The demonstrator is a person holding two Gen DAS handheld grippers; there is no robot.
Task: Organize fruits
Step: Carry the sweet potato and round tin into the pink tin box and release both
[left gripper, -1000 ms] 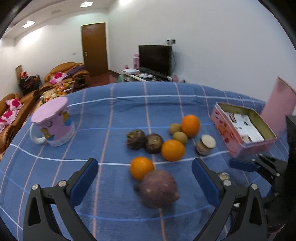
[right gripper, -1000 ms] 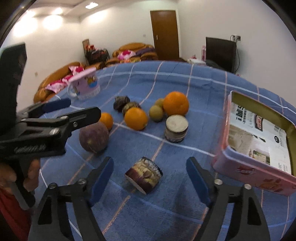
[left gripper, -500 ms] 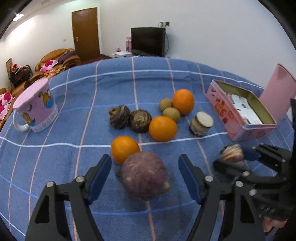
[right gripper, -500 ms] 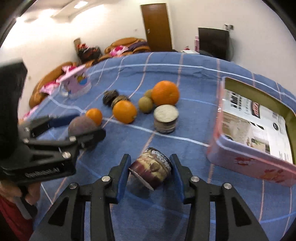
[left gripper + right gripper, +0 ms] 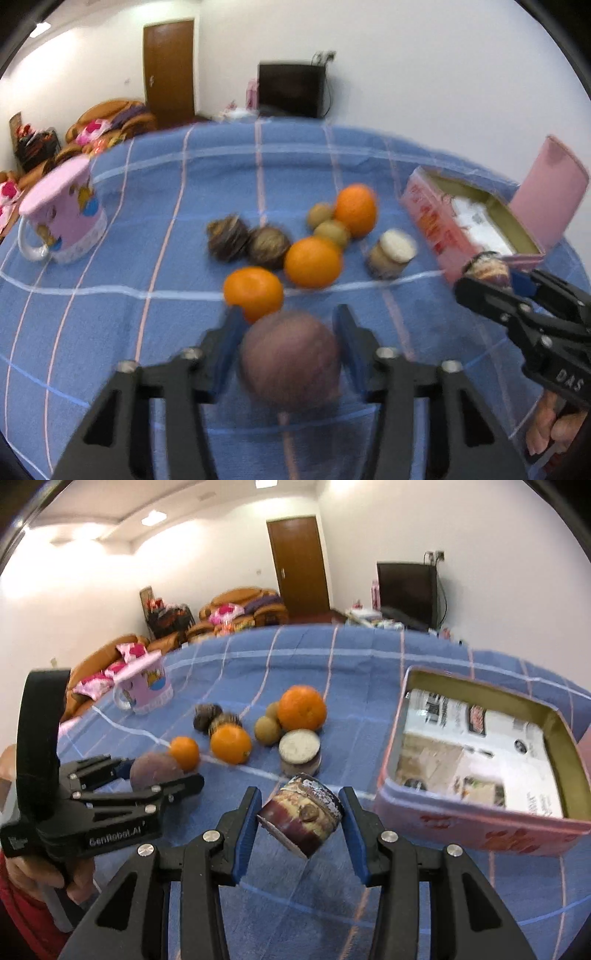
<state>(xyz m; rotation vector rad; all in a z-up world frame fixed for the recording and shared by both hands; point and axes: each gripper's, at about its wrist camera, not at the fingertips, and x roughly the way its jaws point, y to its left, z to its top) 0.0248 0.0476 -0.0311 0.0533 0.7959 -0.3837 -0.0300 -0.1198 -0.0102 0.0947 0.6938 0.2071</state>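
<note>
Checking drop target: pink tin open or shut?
Open. The pink tin shows its printed paper liner inside; its lid stands raised behind it.

Right tool (image 5: 301, 814) clamps brown cut chunk (image 5: 301, 812), lifted beside pink tin (image 5: 476, 823).

A pink cup with cartoon pictures and a white handle (image 5: 64, 218) stands on the bench with the blue cloth with pale lines (image 5: 155, 177). Far behind the cup is a brown sofa with pink cushions (image 5: 236, 611). A brown wooden door (image 5: 300, 565) is in the white wall past the sofa. To the right of the door, a flat black TV (image 5: 406, 590) stands on a low stand. Bright lights (image 5: 151, 517) shine in the ceiling above the sofa.
</note>
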